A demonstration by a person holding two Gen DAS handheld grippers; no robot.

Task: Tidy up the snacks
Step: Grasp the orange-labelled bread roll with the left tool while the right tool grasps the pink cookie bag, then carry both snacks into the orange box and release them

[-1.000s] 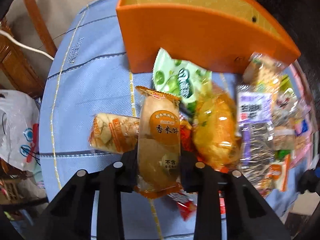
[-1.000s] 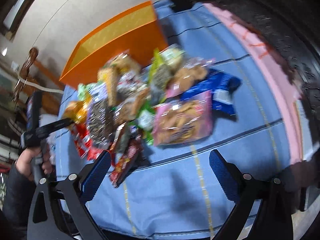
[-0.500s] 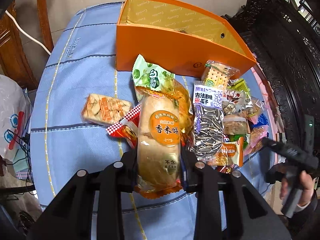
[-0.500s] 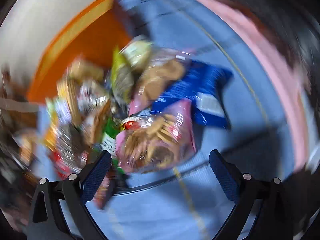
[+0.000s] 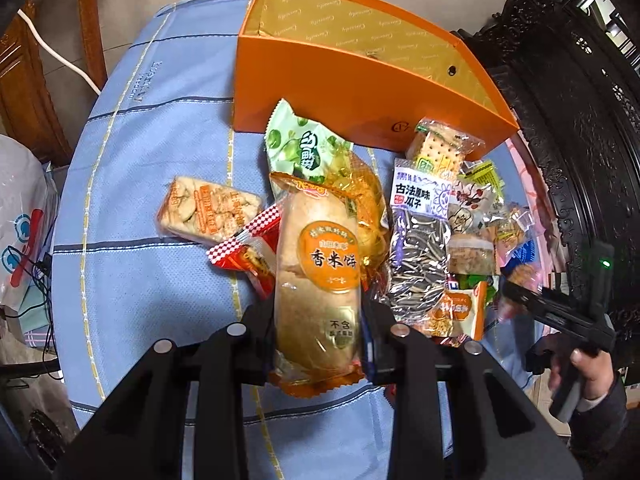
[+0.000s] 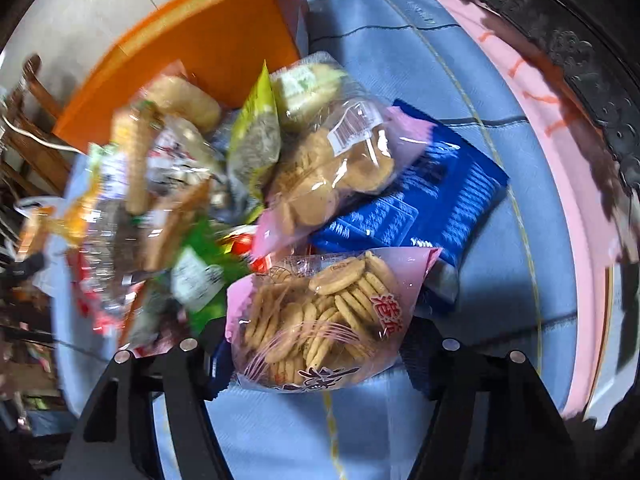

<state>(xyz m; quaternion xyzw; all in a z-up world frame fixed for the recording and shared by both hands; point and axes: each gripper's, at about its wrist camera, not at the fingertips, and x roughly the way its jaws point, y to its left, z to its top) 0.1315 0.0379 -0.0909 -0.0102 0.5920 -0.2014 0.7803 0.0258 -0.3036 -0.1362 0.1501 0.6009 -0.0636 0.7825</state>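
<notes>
Jaws of the left gripper [image 5: 320, 336] are clamped on a rice cracker packet [image 5: 316, 276], held above the blue tablecloth [image 5: 160, 140] in front of the orange box [image 5: 360, 92]. Only the right wrist view shows the right gripper [image 6: 312, 344] closing around a pink biscuit bag [image 6: 320, 316], with a blue packet [image 6: 440, 200] beside it. A second ago those jaws were wide and clear of the bag. Both grippers are pointed steeply downward.
</notes>
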